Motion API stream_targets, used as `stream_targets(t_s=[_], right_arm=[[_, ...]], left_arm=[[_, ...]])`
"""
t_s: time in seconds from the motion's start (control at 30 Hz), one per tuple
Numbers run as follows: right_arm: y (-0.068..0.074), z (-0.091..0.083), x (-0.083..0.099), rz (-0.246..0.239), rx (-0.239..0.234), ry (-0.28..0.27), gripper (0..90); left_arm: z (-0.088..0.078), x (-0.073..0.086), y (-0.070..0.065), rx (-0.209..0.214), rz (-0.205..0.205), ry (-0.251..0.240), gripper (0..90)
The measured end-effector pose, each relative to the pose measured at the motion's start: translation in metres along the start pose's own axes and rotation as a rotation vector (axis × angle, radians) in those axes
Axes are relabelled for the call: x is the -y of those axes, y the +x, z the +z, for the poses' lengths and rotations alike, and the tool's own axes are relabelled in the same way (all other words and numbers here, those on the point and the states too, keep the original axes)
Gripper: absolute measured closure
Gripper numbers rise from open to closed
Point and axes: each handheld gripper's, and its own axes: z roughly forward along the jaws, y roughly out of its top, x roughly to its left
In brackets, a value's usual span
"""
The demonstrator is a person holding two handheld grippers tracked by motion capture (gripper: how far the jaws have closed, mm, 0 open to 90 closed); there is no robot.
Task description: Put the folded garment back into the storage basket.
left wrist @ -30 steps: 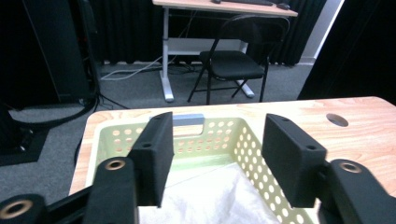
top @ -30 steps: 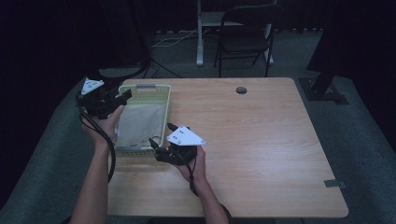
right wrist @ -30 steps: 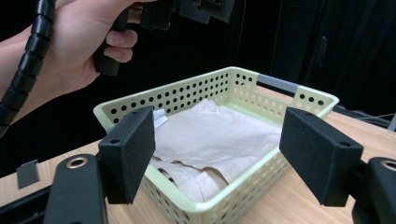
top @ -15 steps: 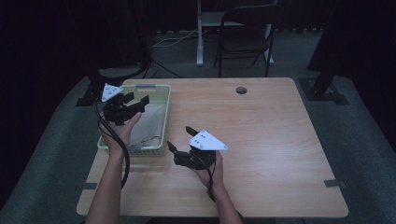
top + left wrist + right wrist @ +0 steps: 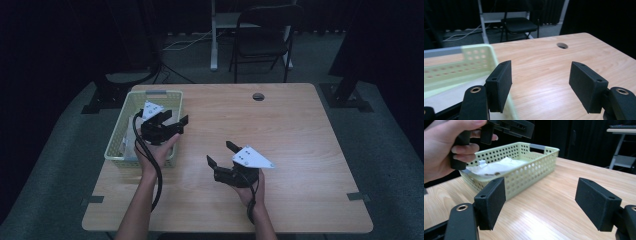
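Standing near the left edge of the bench (image 5: 300, 165), one pale green perforated basket (image 5: 131, 150) is seen, with a white sheet (image 5: 496, 166) lying inside it. The left hand-held gripper (image 5: 172, 122) is held over the basket's right rim, its jaws wide apart and just opened further, with nothing between them. The right hand-held gripper (image 5: 220, 154) is held over bare wood near the front, also spread wide and empty. Much free bench is left toward the right edge. No readable writing is seen.

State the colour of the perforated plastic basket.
Pale yellow-green perforated plastic basket, clearest in the right gripper view.
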Motion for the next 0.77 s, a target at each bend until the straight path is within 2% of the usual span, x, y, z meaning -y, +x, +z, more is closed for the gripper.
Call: stream_targets(t_s=[0.17,0.3,0.33,0.37,0.5,0.57,0.63,0.77], right_arm=[[-0.011,-0.015,0.009,-0.001,0.008,0.023,22.6],[-0.019,-0.026,0.017,0.004,0.015,0.038,21.8],[-0.023,-0.03,0.021,0.007,0.018,0.047,21.6],[-0.023,-0.03,0.021,0.007,0.018,0.047,21.6],[-0.033,-0.041,0.036,0.008,0.035,0.084,21.2],[-0.036,-0.043,0.039,0.017,0.038,0.092,21.1],[-0.044,-0.048,0.049,0.039,0.055,0.108,20.9],[-0.05,-0.052,0.056,0.053,0.072,0.116,20.5]], left_arm=[[0.006,0.009,-0.021,0.045,0.003,0.004,34.4],[0.008,0.016,-0.04,0.069,0.033,0.02,32.8],[0.008,0.02,-0.049,0.075,0.041,0.022,32.5],[0.008,0.02,-0.049,0.075,0.041,0.022,32.5],[0.005,0.036,-0.066,0.107,0.061,0.042,32.1],[0.004,0.04,-0.069,0.115,0.065,0.045,32.1],[0.002,0.051,-0.077,0.148,0.07,0.069,32.0],[0.0,0.06,-0.083,0.157,0.082,0.082,32.0]])
